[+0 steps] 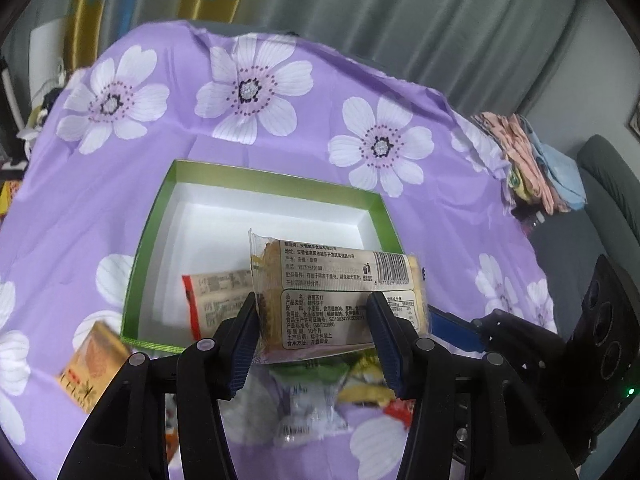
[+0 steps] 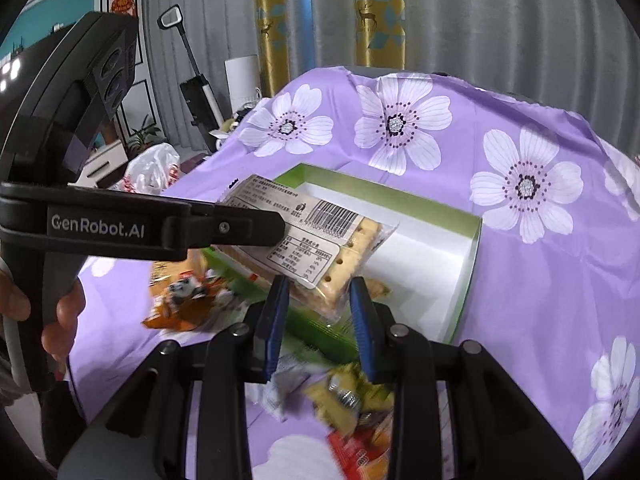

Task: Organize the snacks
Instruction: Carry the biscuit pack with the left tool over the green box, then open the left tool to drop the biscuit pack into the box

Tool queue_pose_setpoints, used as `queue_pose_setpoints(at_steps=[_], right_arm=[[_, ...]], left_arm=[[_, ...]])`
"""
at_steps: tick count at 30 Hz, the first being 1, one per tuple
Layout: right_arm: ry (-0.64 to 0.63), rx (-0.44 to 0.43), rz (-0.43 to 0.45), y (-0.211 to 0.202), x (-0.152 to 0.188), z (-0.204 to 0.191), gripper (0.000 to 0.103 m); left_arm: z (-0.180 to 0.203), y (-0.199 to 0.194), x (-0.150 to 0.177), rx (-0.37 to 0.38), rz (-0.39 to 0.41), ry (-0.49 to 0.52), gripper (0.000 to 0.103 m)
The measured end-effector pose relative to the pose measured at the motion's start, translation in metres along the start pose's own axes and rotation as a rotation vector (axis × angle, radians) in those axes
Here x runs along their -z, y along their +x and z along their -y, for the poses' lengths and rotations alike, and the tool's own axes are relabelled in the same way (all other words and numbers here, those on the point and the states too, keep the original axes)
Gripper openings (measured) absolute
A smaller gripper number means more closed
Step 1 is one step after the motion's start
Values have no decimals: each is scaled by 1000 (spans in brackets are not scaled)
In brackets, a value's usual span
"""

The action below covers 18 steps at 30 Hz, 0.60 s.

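my left gripper (image 1: 312, 320) is clamped on the cracker packet (image 1: 332, 280), whose long axis runs crosswise between the fingers, sticking out further to the right. the green box (image 1: 260, 178) lies just ahead and below, one snack (image 1: 216, 296) already inside, so the left is nearer. my right gripper (image 2: 318, 312) has its fingers apart, straddling the packet's near corner without seeming to pinch.

Light: dim, even, cool indoor | Shadows: soft | Blur: near snack pile (image 2: 344, 404) smeared in both views | Edges: strong fisheye bending, black corner vignette
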State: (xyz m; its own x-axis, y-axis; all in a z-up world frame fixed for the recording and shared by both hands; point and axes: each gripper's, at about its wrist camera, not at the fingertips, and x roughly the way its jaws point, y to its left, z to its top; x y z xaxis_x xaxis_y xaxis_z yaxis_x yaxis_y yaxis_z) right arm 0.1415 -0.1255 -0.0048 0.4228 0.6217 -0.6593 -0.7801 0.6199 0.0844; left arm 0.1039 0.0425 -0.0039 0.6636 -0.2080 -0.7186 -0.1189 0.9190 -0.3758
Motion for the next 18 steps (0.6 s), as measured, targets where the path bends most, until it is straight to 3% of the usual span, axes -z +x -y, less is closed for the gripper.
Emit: queue_pose_setpoints(at_steps=[13,18], right_arm=[[17,5,-124,54,7,20,32],[29,5,-128,60,6,21,35]], left_arm=[[-32,63,-7,9,-118,-120,52],[-37,76,-6,-45,-133,-132,53]])
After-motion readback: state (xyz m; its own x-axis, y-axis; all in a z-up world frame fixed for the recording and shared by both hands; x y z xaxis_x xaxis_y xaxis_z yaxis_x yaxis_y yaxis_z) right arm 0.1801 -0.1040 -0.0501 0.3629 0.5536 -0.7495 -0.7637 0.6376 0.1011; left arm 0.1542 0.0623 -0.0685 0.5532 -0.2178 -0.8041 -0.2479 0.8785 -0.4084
